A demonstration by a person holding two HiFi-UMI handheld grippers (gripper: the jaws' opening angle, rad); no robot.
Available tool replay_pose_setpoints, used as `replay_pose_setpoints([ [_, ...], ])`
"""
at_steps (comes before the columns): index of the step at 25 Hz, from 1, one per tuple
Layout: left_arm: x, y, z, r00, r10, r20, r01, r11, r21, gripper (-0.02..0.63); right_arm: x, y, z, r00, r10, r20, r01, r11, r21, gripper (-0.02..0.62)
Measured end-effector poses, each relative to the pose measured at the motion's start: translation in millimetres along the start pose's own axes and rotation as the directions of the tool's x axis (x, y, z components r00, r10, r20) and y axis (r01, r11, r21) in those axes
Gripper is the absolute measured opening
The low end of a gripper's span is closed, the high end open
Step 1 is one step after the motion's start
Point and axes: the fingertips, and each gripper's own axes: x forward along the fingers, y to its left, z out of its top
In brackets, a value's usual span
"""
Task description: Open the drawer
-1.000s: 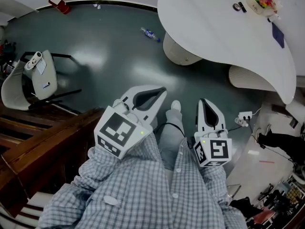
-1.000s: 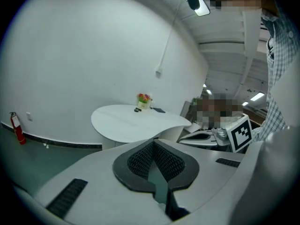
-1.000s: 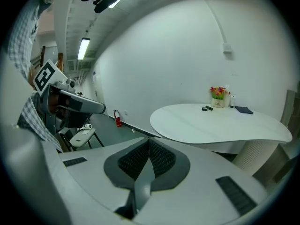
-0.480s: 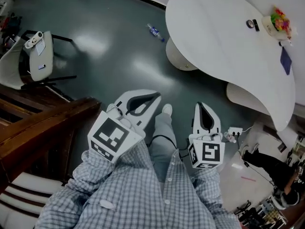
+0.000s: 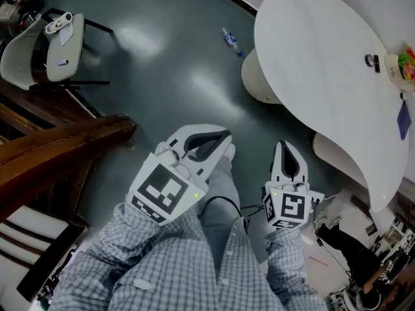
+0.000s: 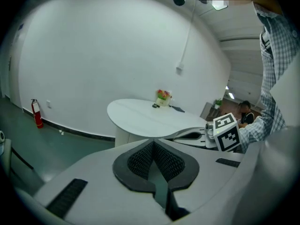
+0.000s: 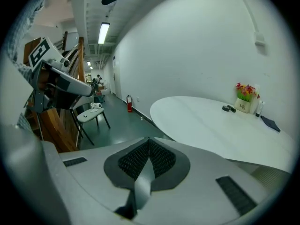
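Observation:
No drawer front can be made out in any view. A brown wooden piece of furniture (image 5: pixel 58 154) stands at the left of the head view. My left gripper (image 5: pixel 225 136) hangs shut and empty in front of the checked shirt, a little right of that wood. My right gripper (image 5: pixel 284 146) is beside it, also shut with nothing in it. In the left gripper view the ribbed pads (image 6: pixel 140 159) meet, and the right gripper's marker cube (image 6: pixel 226 132) shows at the right. In the right gripper view the pads (image 7: pixel 161 159) are pressed together, with the left gripper (image 7: pixel 51 74) at the upper left.
A large white rounded table (image 5: pixel 324 63) fills the upper right, with a small flower pot (image 7: pixel 243 100) and dark items on it. A white chair (image 5: pixel 45 44) stands at the upper left. A plastic bottle (image 5: pixel 230 39) lies on the green floor. Cables and a power strip (image 5: pixel 324 203) lie at the right.
The head view has swung: the table slid right, and the chair and the wooden furniture moved up in the picture. Both grippers stay shut and keep their places before the body.

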Motion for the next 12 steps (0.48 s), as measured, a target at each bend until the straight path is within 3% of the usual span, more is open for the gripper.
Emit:
replay_pose_setpoints([
  [3,2.3,10.7,-15.6,0.999,0.024,-0.021,-0.024,1.000,-0.013,0.005,15.5,1.5,-13.2,1.000,0.013,-0.020,-0.013,1.000,-0.012,0.009],
  [12,16.4,27.3,-48.6,0.999,0.026,-0.035,-0.028,0.999,-0.041,0.005,57.9,-1.2,-44.3,0.999,-0.047,-0.025,0.049,0.997,0.067,0.009],
])
